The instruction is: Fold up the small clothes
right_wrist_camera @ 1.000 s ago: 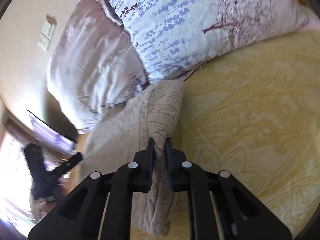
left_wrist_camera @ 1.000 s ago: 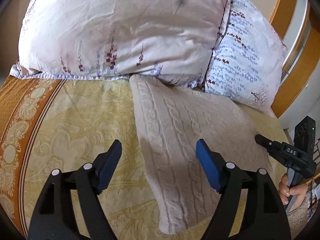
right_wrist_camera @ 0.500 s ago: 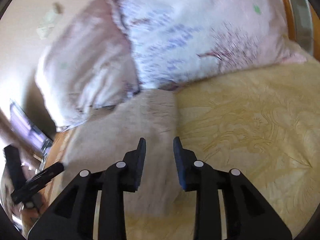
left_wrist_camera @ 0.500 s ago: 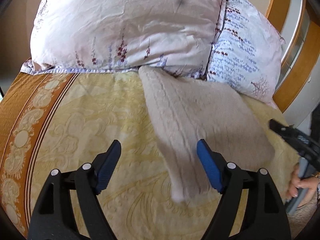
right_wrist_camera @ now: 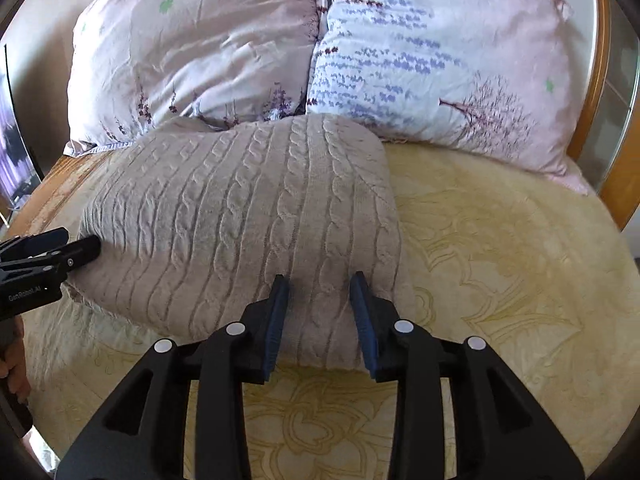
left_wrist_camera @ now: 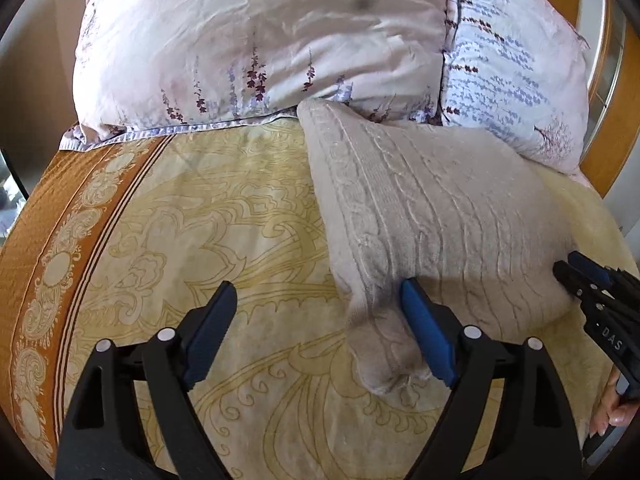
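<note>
A beige cable-knit garment lies folded flat on the yellow patterned bedspread, its far edge against the pillows. It also shows in the right wrist view. My left gripper is open wide at the garment's near left corner, holding nothing; its right finger touches the cloth. My right gripper is open over the garment's near right edge, with cloth lying between the fingers, not pinched. The right gripper shows at the right edge of the left wrist view, and the left gripper at the left edge of the right wrist view.
Two floral pillows, one pink and one white with purple print, lean at the head of the bed. A wooden headboard curves behind them. An orange border runs along the bedspread's left side.
My right gripper let go of the bunched cloth and opened. The garment dropped flat onto the bed, and both grippers now sit at its near edge.
</note>
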Demonstrator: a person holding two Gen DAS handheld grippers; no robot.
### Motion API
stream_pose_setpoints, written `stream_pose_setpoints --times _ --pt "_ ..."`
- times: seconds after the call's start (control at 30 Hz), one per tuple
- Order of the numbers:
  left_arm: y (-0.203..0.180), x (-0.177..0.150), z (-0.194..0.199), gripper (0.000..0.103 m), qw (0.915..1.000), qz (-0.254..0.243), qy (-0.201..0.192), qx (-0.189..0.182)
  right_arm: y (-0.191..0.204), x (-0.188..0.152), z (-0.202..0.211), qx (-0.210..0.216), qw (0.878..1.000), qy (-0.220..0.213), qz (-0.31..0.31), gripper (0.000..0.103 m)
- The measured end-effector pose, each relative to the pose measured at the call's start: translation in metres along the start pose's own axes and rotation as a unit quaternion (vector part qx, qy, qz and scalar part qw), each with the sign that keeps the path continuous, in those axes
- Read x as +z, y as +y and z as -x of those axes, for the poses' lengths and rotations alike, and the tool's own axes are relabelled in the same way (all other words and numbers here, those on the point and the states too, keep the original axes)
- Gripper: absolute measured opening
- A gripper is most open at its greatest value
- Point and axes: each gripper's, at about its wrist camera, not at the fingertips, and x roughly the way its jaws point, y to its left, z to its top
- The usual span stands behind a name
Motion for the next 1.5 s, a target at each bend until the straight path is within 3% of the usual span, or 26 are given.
stream_pose_setpoints --times 0.07,0.13,0.3,0.47,0.93,1.33,1.5 --pt "0.004 -0.001 0.008 0.084 0.9998 0.011 -0.010 -0.014 -0.011 0.000 0.013 0.020 0.999 -0.015 -0.026 0.069" --pt "0.008 -0.006 0.019 0.085 0.9991 0.018 -0.027 -0.026 -0.016 0.000 0.026 0.017 0.999 -0.042 -0.031 0.080" --pt "0.011 -0.021 0.042 0.100 0.9978 0.029 -0.056 -0.021 -0.020 -0.006 0.049 0.007 0.997 -0.070 -0.017 0.093" --pt "-0.001 -0.033 0.051 0.101 0.9984 0.020 -0.052 -0.010 -0.015 -0.016 0.051 -0.008 0.998 -0.060 -0.009 0.101" --pt "-0.039 -0.044 0.036 0.101 0.9992 -0.036 -0.002 0.019 -0.006 -0.032 0.029 -0.009 1.000 -0.003 -0.012 0.101" --pt "-0.041 -0.045 0.017 0.101 0.9984 -0.035 0.040 0.021 -0.001 -0.037 0.012 -0.028 0.999 0.039 -0.001 0.101" --pt "-0.042 -0.047 0.016 0.101 0.9980 -0.042 0.038 0.028 -0.003 -0.040 0.004 -0.031 0.997 0.062 -0.013 0.102"
